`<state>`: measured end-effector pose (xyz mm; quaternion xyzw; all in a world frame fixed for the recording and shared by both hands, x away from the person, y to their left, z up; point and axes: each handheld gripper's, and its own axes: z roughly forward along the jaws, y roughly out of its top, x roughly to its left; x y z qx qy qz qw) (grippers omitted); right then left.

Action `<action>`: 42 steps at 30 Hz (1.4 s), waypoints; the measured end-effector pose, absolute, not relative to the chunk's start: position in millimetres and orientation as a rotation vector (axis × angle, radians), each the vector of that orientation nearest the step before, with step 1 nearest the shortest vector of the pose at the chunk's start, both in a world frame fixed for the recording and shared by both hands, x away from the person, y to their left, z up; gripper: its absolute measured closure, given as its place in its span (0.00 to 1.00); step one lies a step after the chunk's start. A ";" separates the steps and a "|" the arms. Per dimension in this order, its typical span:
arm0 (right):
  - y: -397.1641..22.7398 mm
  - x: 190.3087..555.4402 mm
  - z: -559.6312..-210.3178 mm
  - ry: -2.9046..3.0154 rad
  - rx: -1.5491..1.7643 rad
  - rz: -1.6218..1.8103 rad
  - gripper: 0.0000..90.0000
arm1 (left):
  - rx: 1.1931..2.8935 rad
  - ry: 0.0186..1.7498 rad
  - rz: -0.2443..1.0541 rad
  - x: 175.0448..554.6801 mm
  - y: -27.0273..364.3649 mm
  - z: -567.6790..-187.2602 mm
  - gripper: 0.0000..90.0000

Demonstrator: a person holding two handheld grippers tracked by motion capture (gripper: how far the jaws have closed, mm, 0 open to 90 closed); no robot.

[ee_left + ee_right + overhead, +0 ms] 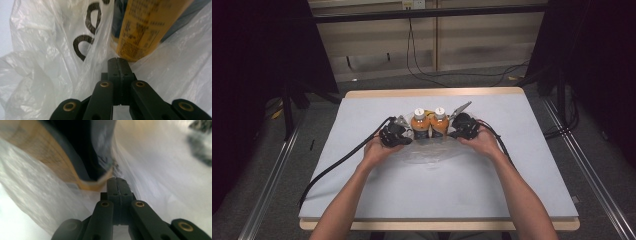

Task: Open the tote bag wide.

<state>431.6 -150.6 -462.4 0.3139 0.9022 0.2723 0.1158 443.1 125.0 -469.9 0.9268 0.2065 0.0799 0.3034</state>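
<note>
High view: two orange bottles (428, 123) upright inside a clear plastic bag (427, 155), mid-desk (362, 200), flanked by left gripper (404, 136) and right gripper (451, 133). Fingers (117, 65) of the left closed tight, tips against bag film, bottle label just beyond. Right fingers (117, 184) likewise closed; whether film is pinched, cannot tell. Wide bare desk outward of both fingers, edges well apart.
</note>
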 end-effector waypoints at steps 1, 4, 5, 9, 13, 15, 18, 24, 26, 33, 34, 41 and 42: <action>-151.2 431.7 -463.3 2.641 0.925 0.785 1.00 | 2.465 0.540 0.213 443.3 125.0 -469.4 1.00; -153.4 432.5 -465.0 2.626 0.936 0.763 1.00 | 2.481 0.536 0.248 443.5 125.1 -469.1 1.00; -154.0 432.6 -465.5 2.622 0.939 0.753 1.00 | 2.482 0.546 0.253 443.9 125.7 -468.9 1.00; -158.4 433.2 -467.2 2.614 0.951 0.713 1.00 | 2.547 0.552 0.298 448.4 133.7 -465.1 1.00; -164.2 434.1 -467.3 2.615 0.964 0.708 1.00 | 2.540 0.573 0.326 450.5 143.3 -466.0 1.00; -164.2 434.2 -466.9 2.613 0.954 0.690 1.00 | 2.550 0.562 0.316 450.6 145.1 -465.5 1.00; -163.8 433.6 -465.7 2.611 0.932 0.634 1.00 | 2.553 0.554 0.330 449.7 145.2 -465.5 1.00; -173.0 435.0 -465.4 2.588 0.968 0.599 1.00 | 2.572 0.548 0.330 448.5 147.9 -464.5 1.00; -175.7 436.5 -465.2 2.593 0.954 0.589 1.00 | 2.589 0.538 0.337 449.0 149.3 -463.8 1.00; -190.8 438.8 -463.3 2.581 0.976 0.501 1.00 | 2.631 0.523 0.318 451.3 157.6 -461.1 1.00; -190.8 438.8 -463.3 2.581 0.976 0.501 1.00 | 2.635 0.522 0.319 450.9 158.2 -461.2 1.00; -211.9 437.9 -461.5 2.602 0.944 0.422 1.00 | 2.683 0.493 0.333 451.4 160.1 -459.0 1.00; -217.0 436.1 -461.0 2.612 0.955 0.417 1.00 | 2.688 0.501 0.335 451.3 161.3 -458.6 1.00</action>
